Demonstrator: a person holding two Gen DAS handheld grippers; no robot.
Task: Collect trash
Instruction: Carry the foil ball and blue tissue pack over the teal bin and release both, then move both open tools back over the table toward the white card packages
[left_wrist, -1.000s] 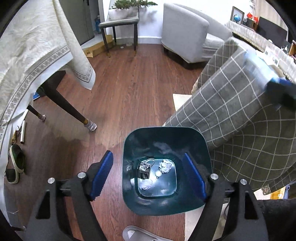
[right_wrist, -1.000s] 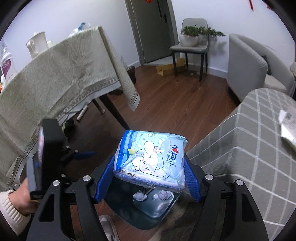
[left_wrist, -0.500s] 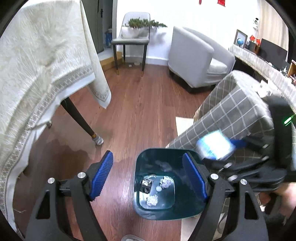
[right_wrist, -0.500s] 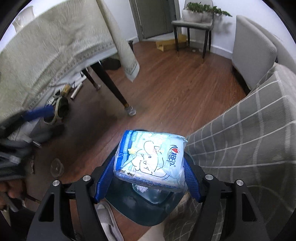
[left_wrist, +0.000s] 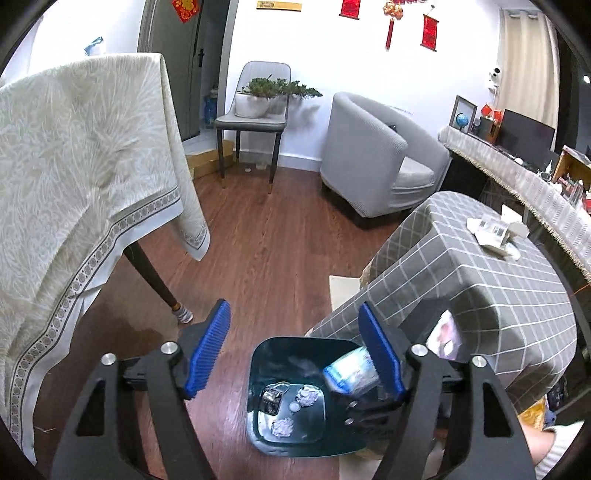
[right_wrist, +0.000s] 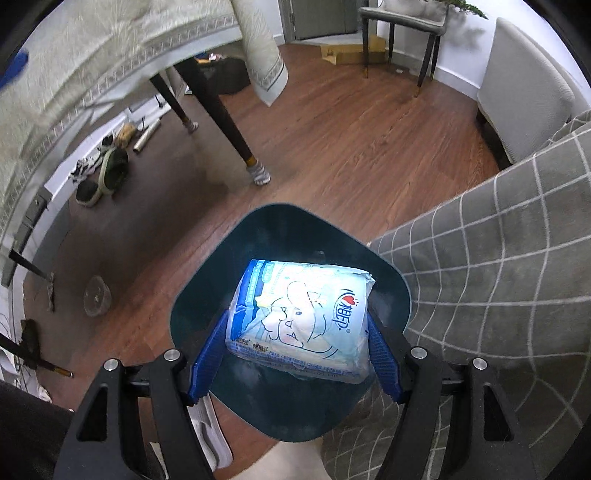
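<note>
Two grippers in play: right gripper (right_wrist: 297, 341) has its jaws clamped on the blue tissue pack (right_wrist: 300, 320), held directly above the dark teal bin (right_wrist: 207, 295) on the wooden floor (right_wrist: 332, 147). Left gripper (left_wrist: 293, 349) hangs jaws wide, holding nothing, over that bin.

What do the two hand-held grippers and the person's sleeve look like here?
Both the left hand-held gripper and the right hand-held gripper have black angular frames with triangular cut-outs, silver round bolt heads, and ribbed blue pads on the fingers. No cables show. A cream knitted sleeve covers the person's right arm.
</note>
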